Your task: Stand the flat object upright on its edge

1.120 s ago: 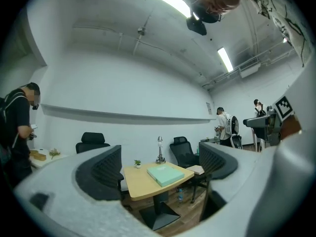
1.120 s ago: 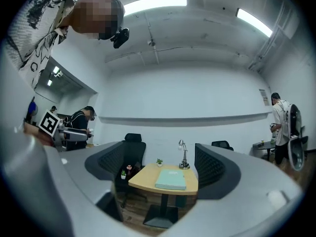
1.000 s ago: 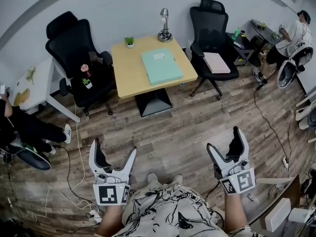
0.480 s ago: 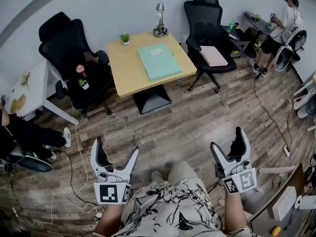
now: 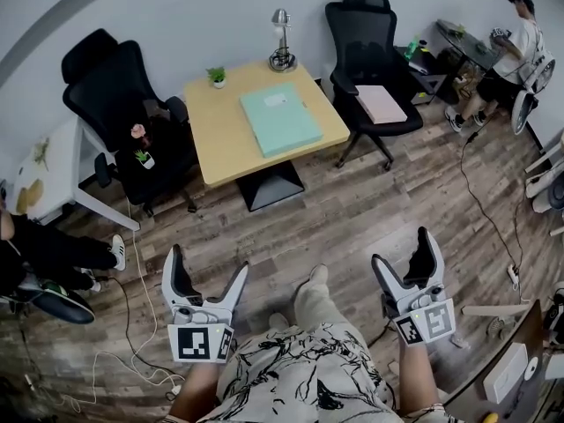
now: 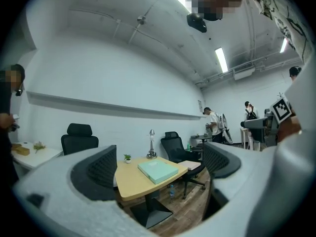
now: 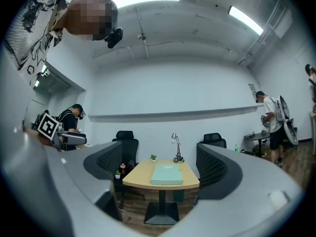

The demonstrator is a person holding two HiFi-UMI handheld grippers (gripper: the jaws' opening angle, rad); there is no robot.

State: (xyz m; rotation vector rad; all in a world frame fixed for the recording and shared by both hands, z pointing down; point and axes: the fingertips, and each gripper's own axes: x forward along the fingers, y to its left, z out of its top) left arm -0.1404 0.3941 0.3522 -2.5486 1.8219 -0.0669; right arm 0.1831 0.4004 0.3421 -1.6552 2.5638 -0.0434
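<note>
A flat mint-green folder [image 5: 280, 118] lies on the small wooden table [image 5: 220, 135] across the room; it shows too as the folder [image 6: 158, 170] in the left gripper view and the folder [image 7: 167, 174] in the right gripper view. My left gripper [image 5: 208, 267] is held low at the left, open and empty, far from the table. At the right, my right gripper [image 5: 404, 249] is open too, with nothing between its fingers.
A desk lamp [image 5: 282, 38] and a small potted plant [image 5: 216, 76] stand at the table's far edge. Black office chairs [image 5: 119, 104] flank the table; the right chair [image 5: 370, 51] holds a pink pad [image 5: 381, 102]. Cables [image 5: 132, 263] trail over the wooden floor. People stand at far right and left.
The view has shifted a little, so the table now sits slightly nearer and more central. My leg has stepped forward between the grippers. Both grippers remain open at the same height.
</note>
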